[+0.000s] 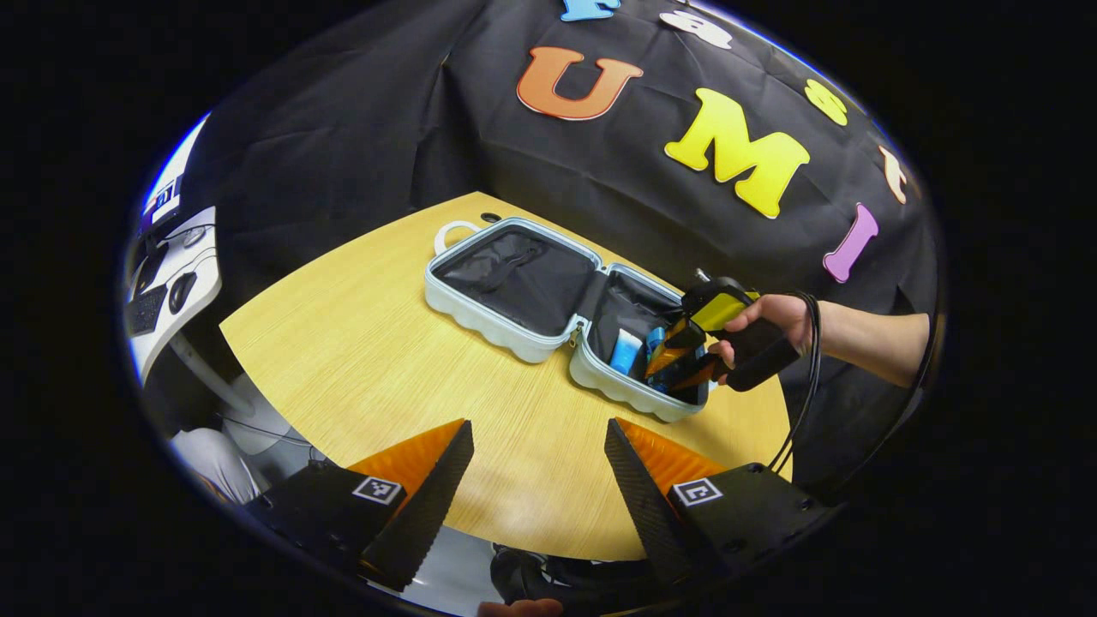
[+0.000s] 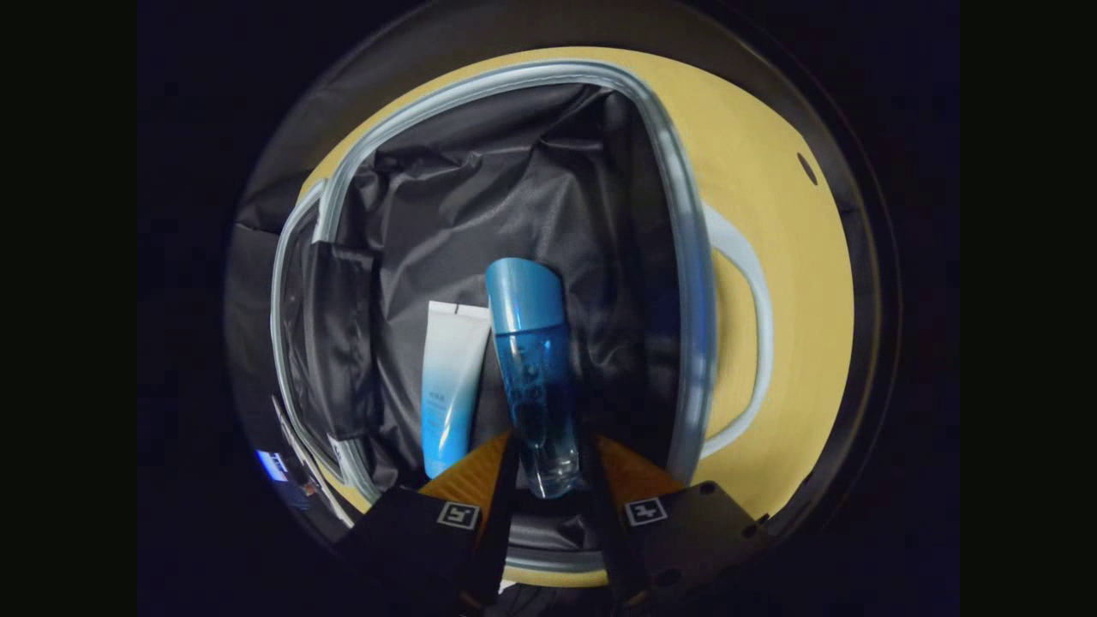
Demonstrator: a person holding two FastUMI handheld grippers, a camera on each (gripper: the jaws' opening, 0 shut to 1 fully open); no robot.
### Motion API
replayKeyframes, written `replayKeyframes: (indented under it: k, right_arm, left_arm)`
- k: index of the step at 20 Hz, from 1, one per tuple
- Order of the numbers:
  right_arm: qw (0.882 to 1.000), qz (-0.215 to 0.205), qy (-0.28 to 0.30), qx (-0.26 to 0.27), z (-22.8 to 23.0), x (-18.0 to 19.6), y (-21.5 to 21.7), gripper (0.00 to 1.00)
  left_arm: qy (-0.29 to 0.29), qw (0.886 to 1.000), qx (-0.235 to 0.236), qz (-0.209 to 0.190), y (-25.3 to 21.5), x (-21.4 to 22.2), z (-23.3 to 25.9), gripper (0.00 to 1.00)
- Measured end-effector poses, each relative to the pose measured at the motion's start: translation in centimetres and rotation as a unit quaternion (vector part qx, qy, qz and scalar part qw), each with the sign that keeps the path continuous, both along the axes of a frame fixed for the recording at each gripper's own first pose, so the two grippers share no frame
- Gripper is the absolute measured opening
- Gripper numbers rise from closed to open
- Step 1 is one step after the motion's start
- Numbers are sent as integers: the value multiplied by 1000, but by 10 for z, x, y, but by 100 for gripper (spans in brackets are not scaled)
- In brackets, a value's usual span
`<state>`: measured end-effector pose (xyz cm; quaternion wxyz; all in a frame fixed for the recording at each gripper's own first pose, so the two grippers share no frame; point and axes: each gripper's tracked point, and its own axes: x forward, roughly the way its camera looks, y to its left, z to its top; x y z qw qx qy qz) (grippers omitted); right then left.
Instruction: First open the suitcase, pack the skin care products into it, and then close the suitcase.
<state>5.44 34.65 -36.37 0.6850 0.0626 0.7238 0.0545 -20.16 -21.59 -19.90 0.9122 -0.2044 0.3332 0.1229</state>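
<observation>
The suitcase [image 1: 548, 313] lies wide open on the wooden table [image 1: 360, 343], both halves flat and lined in dark fabric, its pale handle [image 1: 452, 230] poking out at the far end. In the left gripper view the left gripper [image 1: 538, 467] hangs over the near edge of the table, fingers spread well apart and nothing between them. Across the table a hand [image 1: 776, 321] holds the right gripper [image 1: 677, 364] down inside the right-hand half of the case, a black cable looping off the wrist. Over to the right gripper view: we're looking straight down into that half, and the right gripper's [image 2: 548, 463] fingers sit tight on either side of a blue bottle [image 2: 533, 368], clamped on its clear lower end, with the blue cap pointing away towards the far wall of the case. The bottle lies against the lining. Just beside it, touching or nearly so, a white-and-blue tube [image 2: 447, 386] lies flat on the lining, running parallel to the bottle. From the left gripper view the tube [image 1: 626, 351] shows as a pale blue shape just left of the gripper.
</observation>
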Motion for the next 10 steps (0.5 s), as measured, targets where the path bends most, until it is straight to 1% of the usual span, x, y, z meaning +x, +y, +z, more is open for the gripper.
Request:
replayKeyframes:
  k: [3,5,6,8,9,10]
  right_arm:
    - [997,44,-54,21,32,-5,-5,47]
    - [990,75,-115,38,64,-11,-16,56]
    - [985,81,-147,44,80,-12,-22,60]
    - [970,88,-221,58,110,-16,-36,60]
    - [952,100,-281,67,135,-23,-49,62]
    - [942,101,-313,68,146,-25,-57,64]
  left_arm:
    - [-9,1000,2,-10,1,5,3,99]
    - [-17,1000,17,-19,9,14,6,99]
    - [-25,999,29,-25,16,22,9,99]
    - [-32,998,54,-25,36,38,11,99]
    - [-34,997,63,-20,53,50,13,99]
    - [-39,997,63,-12,69,64,12,99]
